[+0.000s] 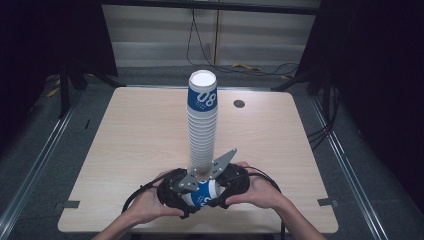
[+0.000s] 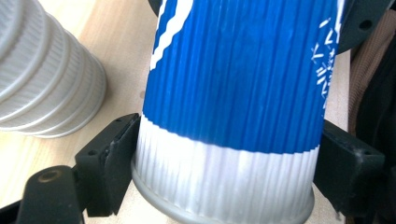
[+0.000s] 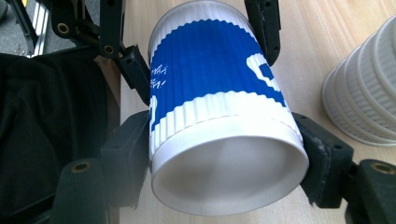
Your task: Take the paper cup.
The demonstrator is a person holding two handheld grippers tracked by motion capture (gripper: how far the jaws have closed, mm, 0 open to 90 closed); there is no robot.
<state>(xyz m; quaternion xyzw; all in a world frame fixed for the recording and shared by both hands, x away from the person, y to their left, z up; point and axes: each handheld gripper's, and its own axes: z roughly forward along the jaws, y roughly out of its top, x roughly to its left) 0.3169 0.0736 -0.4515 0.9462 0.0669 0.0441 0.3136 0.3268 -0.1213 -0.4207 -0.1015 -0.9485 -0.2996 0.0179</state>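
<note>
While I hold both grippers at the table's [image 1: 125,150] near edge:
Cup: ribbed paper cup [image 3: 219,93], blue band, white rim, lying sideways.
Left gripper [image 2: 224,172]: fingers pinching cup's base.
Right gripper [image 3: 224,163]: fingers pinching its rim.
Cup stack [image 1: 202,130]: upright, just behind.

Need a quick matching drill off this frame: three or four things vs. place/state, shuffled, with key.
Things:
1. single cup
2. cup stack
3. left gripper
4. round grommet

Place or state:
A. set in the table top, far right of the stack
B. standing upright mid-table
C. shut on the cup's base end
D. held sideways between both grippers

Pairs: 1-D, 2-B, 3-C, 4-A
</note>
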